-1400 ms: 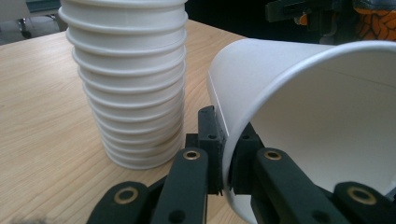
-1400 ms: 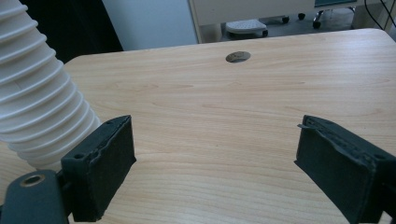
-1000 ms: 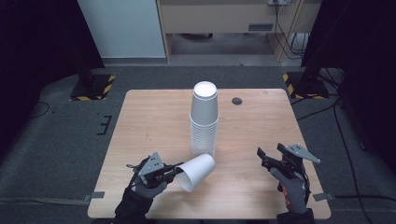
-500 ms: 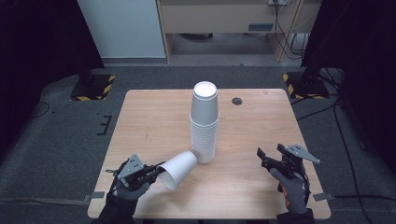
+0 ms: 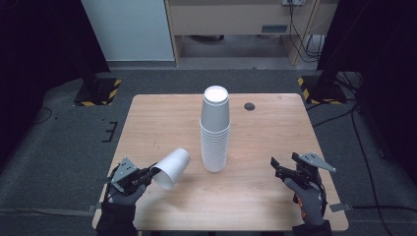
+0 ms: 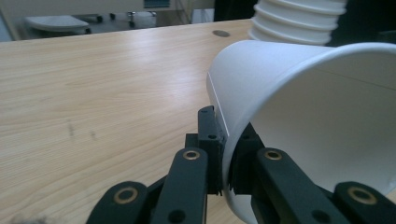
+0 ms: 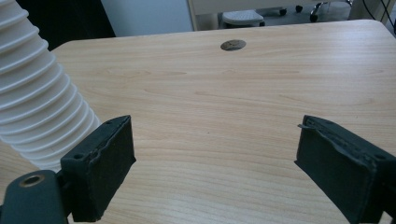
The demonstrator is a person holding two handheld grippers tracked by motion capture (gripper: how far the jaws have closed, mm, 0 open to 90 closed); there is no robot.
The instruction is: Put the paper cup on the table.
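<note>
The left gripper sits low and left of centre in the high view, jaws pinched tight on the rim wall of a single white paper cup, one jaw inside the mouth and one outside, as the left gripper view shows up close. The cup is tilted on its side, base pointing up and right toward the tall stack of cups at mid-frame; whether its lower edge touches the counter is hard to say from above. By the look of it, this is the carrying step, one cup in hand and apart from the stack, and the next move likely calls for righting it and setting it down on open wood, with the jaws letting go only once it rests flat. The right gripper waits low and right of centre, jaws spread wide on nothing, bare counter between them in its own view, the ribbed stack at that frame's left edge. A small dark disc sits in the counter beyond the stack; what it is stays unclear. The held cup's base is cut off in the left gripper view.
</note>
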